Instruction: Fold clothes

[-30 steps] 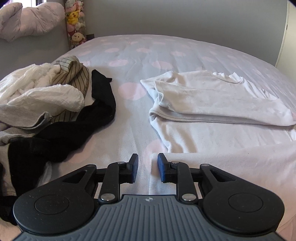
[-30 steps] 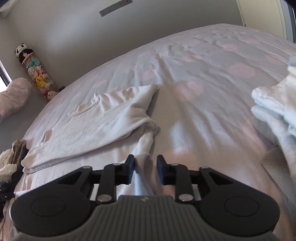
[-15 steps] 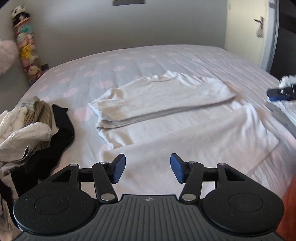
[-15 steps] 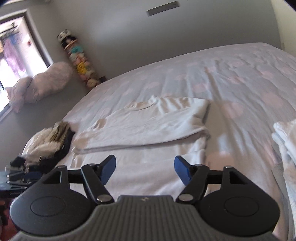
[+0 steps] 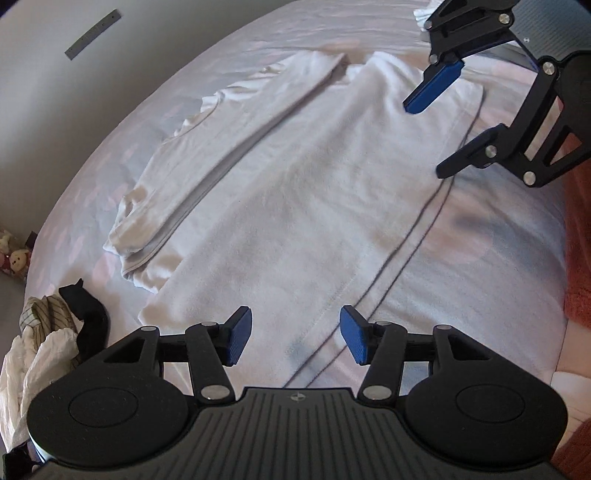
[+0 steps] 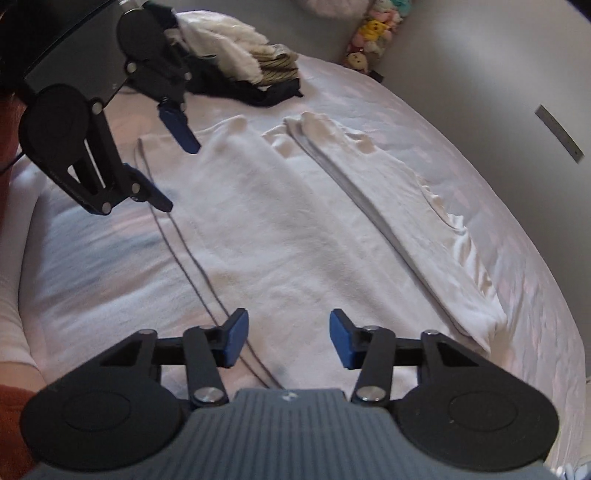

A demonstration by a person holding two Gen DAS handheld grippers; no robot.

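A white long-sleeved shirt [image 5: 295, 192] lies flat on the bed, its far side folded over in a long strip [image 5: 229, 140]. It also shows in the right wrist view [image 6: 295, 229]. My left gripper [image 5: 295, 341] is open and empty, hovering over the shirt's near hem at one end. My right gripper [image 6: 286, 341] is open and empty over the hem at the other end. Each gripper shows in the other's view: the right gripper [image 5: 439, 122] at the top right, the left gripper [image 6: 173, 162] at the top left.
A pile of unfolded clothes [image 5: 55, 339], white, striped and black, lies at the left end of the bed, also in the right wrist view [image 6: 243, 70]. The bedsheet [image 5: 480, 266] is pale with pink dots. Plush toys [image 6: 369, 33] stand by the grey wall.
Both grippers let go of the shirt, opened wide and rose. They have swung round and now face each other from opposite ends of the near hem.
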